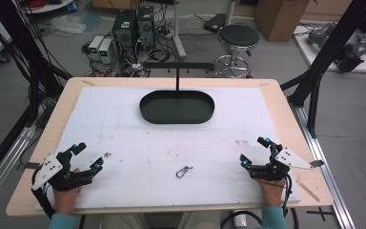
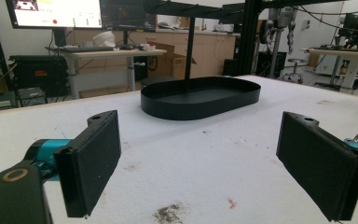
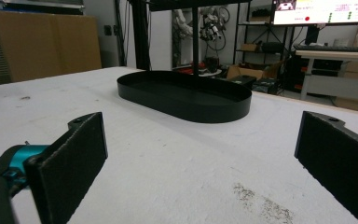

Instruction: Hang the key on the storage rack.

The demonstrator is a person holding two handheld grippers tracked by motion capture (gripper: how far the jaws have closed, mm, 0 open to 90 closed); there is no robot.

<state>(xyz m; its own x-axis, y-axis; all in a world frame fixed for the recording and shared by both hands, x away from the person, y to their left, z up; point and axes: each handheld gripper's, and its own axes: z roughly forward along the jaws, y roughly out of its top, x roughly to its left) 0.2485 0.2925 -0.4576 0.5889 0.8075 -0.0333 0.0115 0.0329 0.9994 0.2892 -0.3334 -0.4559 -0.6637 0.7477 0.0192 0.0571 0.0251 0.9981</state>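
The left gripper (image 1: 86,156) rests at the near left corner of the white table cover (image 1: 124,124), jaws spread wide with nothing between them. The right gripper (image 1: 254,151) rests at the near right corner, jaws likewise spread and empty. A small metal clip (image 1: 184,171) lies flat on the cover between the two grippers, near the front edge and well apart from both. Farther back, at the centre, stands a black oval tray (image 1: 177,116) with an upright post.
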